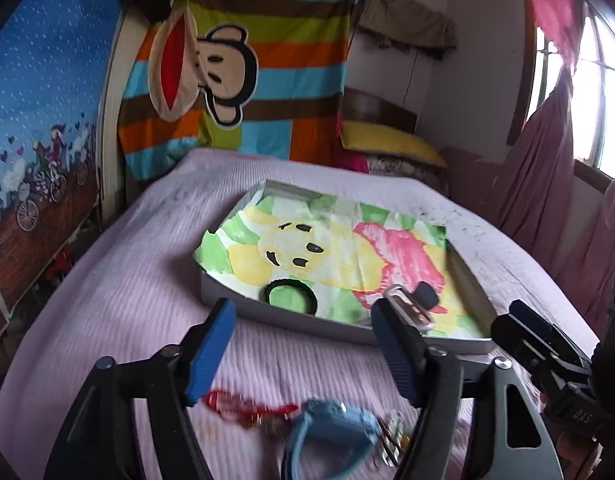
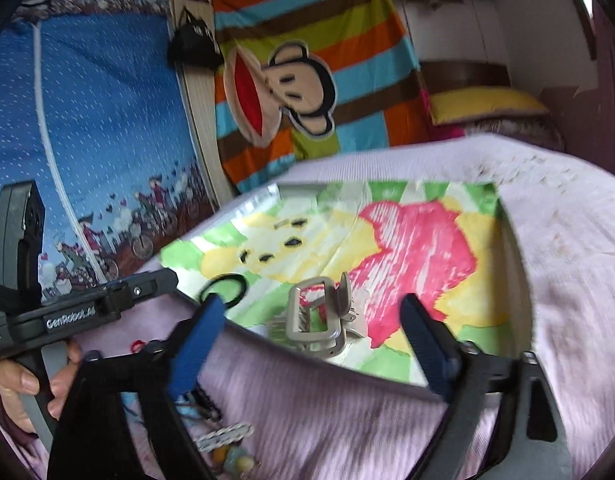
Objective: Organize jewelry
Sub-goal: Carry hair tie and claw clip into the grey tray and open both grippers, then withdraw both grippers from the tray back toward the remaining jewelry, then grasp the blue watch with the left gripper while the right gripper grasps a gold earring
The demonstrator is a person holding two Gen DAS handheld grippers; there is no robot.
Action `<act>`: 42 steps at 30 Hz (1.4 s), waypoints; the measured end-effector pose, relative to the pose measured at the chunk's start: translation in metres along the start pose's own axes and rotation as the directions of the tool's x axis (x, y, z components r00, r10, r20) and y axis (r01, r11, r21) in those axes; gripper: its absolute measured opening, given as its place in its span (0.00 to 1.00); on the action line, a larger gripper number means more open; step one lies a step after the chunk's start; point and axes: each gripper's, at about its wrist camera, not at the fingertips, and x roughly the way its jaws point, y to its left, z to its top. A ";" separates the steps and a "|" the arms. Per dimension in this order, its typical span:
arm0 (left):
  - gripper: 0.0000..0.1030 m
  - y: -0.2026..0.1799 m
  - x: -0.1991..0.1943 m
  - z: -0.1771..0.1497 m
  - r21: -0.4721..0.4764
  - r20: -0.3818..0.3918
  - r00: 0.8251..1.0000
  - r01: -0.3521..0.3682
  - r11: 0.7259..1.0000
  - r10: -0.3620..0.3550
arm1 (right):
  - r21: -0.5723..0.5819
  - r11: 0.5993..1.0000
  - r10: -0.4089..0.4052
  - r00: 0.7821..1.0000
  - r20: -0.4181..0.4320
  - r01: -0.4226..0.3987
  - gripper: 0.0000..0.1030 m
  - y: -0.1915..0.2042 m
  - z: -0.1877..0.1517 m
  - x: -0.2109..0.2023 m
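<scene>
Judging by the tray [image 2: 519,280] on the bed [image 1: 127,264], sorting was partly done: a black hair tie [image 1: 288,295] and a grey claw clip [image 2: 319,320] lay inside. Both the left gripper [image 1: 303,352] and right gripper [image 2: 319,340] had jaws standing wide, holding nothing. A blue watch [image 1: 331,436] and red piece [image 1: 243,404] waited outside on the bedspread; motion blur obscured the smaller trinkets.

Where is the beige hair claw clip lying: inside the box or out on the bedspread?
Inside. In the right wrist view the hair claw clip rests on the cartoon-printed lining, beyond the near wall of the box.
</scene>
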 end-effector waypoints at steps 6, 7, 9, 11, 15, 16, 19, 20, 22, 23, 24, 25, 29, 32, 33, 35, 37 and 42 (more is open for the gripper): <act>0.89 -0.004 -0.046 -0.022 0.015 0.101 0.995 -0.013 1.000 0.011 | -0.015 1.000 -0.017 0.991 0.131 0.020 0.99 0.006 -0.010 -0.056; 0.90 -0.004 -0.051 -0.026 0.019 0.110 0.994 -0.014 1.000 0.012 | -0.025 0.999 -0.021 0.988 0.152 0.025 0.99 0.009 -0.013 -0.066; 0.94 -0.004 -0.062 -0.033 0.029 0.127 0.992 -0.015 0.999 0.011 | -0.034 0.999 -0.030 0.984 0.178 0.037 0.99 0.012 -0.018 -0.080; 0.97 -0.004 -0.072 -0.040 0.041 0.143 0.990 -0.022 0.999 0.016 | -0.043 0.998 -0.038 0.977 0.211 0.048 0.99 0.017 -0.024 -0.097; 0.98 -0.003 -0.085 -0.054 0.062 0.159 0.987 -0.038 0.997 0.027 | -0.064 0.996 -0.048 0.968 0.244 0.065 0.99 0.025 -0.035 -0.122; 0.98 -0.003 -0.087 -0.057 0.067 0.158 0.987 -0.039 0.997 0.028 | -0.069 0.995 -0.051 0.967 0.251 0.071 0.99 0.028 -0.038 -0.128; 0.98 -0.002 -0.088 -0.064 0.086 0.145 0.989 -0.043 0.995 0.030 | -0.082 0.993 -0.059 0.966 0.253 0.082 0.99 0.033 -0.049 -0.141; 0.98 -0.002 -0.088 -0.065 0.094 0.140 0.990 -0.045 0.995 0.032 | -0.085 0.993 -0.064 0.966 0.250 0.088 0.99 0.034 -0.052 -0.143; 0.98 0.002 -0.084 -0.068 0.111 0.112 0.993 -0.047 0.993 0.035 | -0.092 0.992 -0.066 0.970 0.236 0.090 0.99 0.035 -0.055 -0.143; 0.98 0.003 -0.084 -0.069 0.113 0.101 0.994 -0.043 0.993 0.031 | -0.099 0.991 -0.067 0.973 0.220 0.091 0.99 0.035 -0.057 -0.141; 0.98 0.006 -0.080 -0.070 0.115 0.078 0.997 -0.033 0.993 0.024 | -0.106 0.990 -0.073 0.977 0.202 0.096 0.99 0.037 -0.061 -0.138; 0.98 0.006 -0.078 -0.071 0.115 0.065 0.998 -0.031 0.993 0.024 | -0.110 0.989 -0.074 0.980 0.187 0.096 0.99 0.036 -0.063 -0.136; 0.98 0.011 -0.070 -0.073 0.117 0.015 1.000 -0.009 0.993 0.007 | -0.114 0.990 -0.071 0.992 0.108 0.083 0.99 0.034 -0.069 -0.122; 0.98 0.012 -0.066 -0.075 0.128 -0.010 1.000 0.010 0.992 -0.009 | -0.121 0.990 -0.068 0.995 0.075 0.077 0.99 0.034 -0.073 -0.113; 0.98 0.012 -0.064 -0.076 0.131 -0.017 1.000 0.016 0.991 -0.014 | -0.125 0.990 -0.063 0.996 0.060 0.071 0.99 0.033 -0.073 -0.110; 0.95 0.010 -0.061 -0.077 0.141 -0.032 0.999 0.026 0.990 -0.022 | -0.133 0.989 -0.061 0.998 0.033 0.065 0.99 0.035 -0.075 -0.104; 0.89 0.008 -0.056 -0.078 0.154 -0.057 0.998 0.039 0.987 -0.030 | -0.140 0.988 -0.063 0.998 0.010 0.064 0.99 0.038 -0.076 -0.097; 0.72 0.008 -0.042 -0.080 0.158 -0.113 0.992 0.066 0.985 -0.048 | -0.155 0.987 -0.060 0.996 -0.070 0.049 0.82 0.040 -0.084 -0.080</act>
